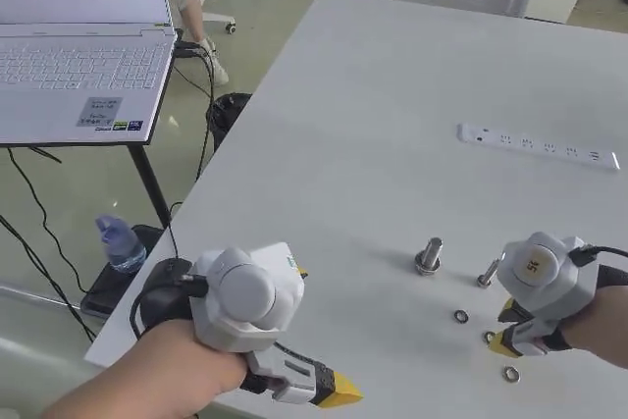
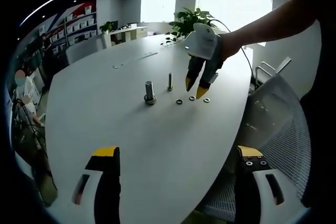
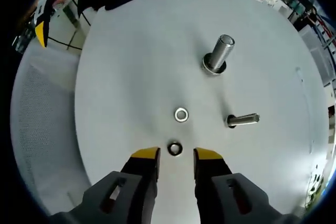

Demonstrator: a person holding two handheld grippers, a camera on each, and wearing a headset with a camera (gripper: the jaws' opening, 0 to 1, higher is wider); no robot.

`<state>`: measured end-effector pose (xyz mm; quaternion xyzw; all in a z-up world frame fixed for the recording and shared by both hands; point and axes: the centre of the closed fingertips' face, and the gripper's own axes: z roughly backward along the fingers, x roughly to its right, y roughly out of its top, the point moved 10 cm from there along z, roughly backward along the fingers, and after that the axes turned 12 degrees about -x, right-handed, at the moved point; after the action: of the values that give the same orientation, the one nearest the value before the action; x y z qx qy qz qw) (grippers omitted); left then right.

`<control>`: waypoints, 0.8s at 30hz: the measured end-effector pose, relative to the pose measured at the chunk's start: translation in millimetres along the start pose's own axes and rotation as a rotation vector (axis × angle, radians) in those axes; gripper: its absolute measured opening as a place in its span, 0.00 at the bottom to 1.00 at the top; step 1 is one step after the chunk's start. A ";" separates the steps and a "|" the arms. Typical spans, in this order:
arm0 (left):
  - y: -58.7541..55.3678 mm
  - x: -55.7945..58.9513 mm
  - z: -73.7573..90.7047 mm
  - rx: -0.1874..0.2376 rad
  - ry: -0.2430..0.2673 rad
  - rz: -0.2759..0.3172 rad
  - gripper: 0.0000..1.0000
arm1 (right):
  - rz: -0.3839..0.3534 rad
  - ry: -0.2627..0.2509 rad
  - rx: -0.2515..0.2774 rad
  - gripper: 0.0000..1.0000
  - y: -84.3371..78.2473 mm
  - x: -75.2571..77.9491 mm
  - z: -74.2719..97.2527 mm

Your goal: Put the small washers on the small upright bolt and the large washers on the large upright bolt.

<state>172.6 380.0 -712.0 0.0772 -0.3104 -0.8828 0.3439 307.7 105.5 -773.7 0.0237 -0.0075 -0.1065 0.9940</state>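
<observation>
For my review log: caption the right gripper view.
Right gripper open above a washer; second washer, large bolt and small bolt beyond.

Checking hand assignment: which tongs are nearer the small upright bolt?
Right. The right tongs hang just beside the small bolt, over the washers; the left tongs are far back from it.

An open laptop (image 1: 83,56), a power strip (image 1: 538,145) (white), a bottle (image 1: 120,242).

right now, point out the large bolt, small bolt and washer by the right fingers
large bolt (image 3: 220,52), right gripper view, shaft
small bolt (image 3: 244,119), right gripper view, shaft
washer (image 3: 169,148), right gripper view, ring's left edge
</observation>
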 end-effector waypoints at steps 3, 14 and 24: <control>-0.5 -0.6 -0.3 -0.003 -0.001 0.001 0.90 | -0.001 0.000 -0.003 0.27 0.3 -1.7 -3.1; -0.7 0.4 -1.7 -0.012 -0.001 -0.003 0.90 | 0.008 -0.013 -0.021 0.26 -0.4 0.1 -8.9; -2.1 1.5 -2.3 -0.021 -0.005 -0.009 0.88 | -0.016 -0.004 -0.024 0.21 -0.4 0.8 -8.9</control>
<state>171.2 379.1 -715.0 0.0727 -0.3014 -0.8878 0.3401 308.6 105.4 -782.6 0.0114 -0.0079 -0.1146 0.9933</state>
